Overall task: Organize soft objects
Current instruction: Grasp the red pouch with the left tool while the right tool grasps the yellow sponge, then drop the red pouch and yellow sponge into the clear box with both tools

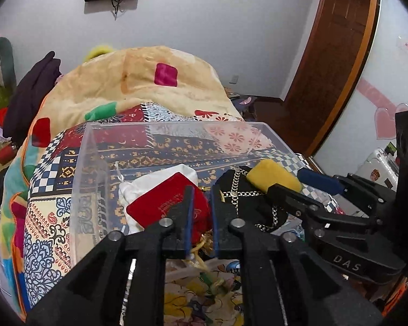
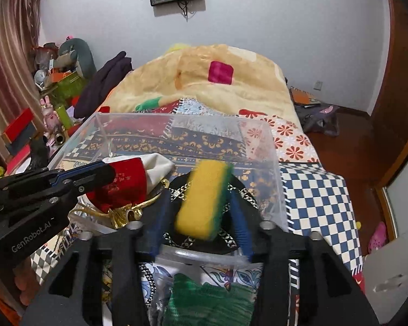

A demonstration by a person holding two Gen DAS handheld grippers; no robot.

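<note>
Sponge work comes first: the yellow-and-green rectangular foam sponge (image 2: 202, 199) sits between the spread fingers of the right tool (image 2: 201, 217), above the clear plastic storage bin (image 2: 274, 168) that rests on the patchwork-quilted bed (image 2: 315, 195). It looks blurred, and I cannot tell whether the pads touch it or it is already loose. The left tool (image 1: 202, 212) has its fingers close together, pinching the red velvet drawstring pouch (image 1: 160, 203) inside the same bin, against a white cloth bag (image 1: 182, 174). A black fabric bag with a silver chain (image 1: 239, 198) lies under the sponge.

To do this step well, I judge the right tool should keep its fingers wide and draw straight back, so that the foam falls flat onto the black bag and does not catch a pad. The left tool should lower the pouch until it rests beside the white bag, then spread, leaving the gold cord (image 2: 122, 213) inside the wall.
</note>
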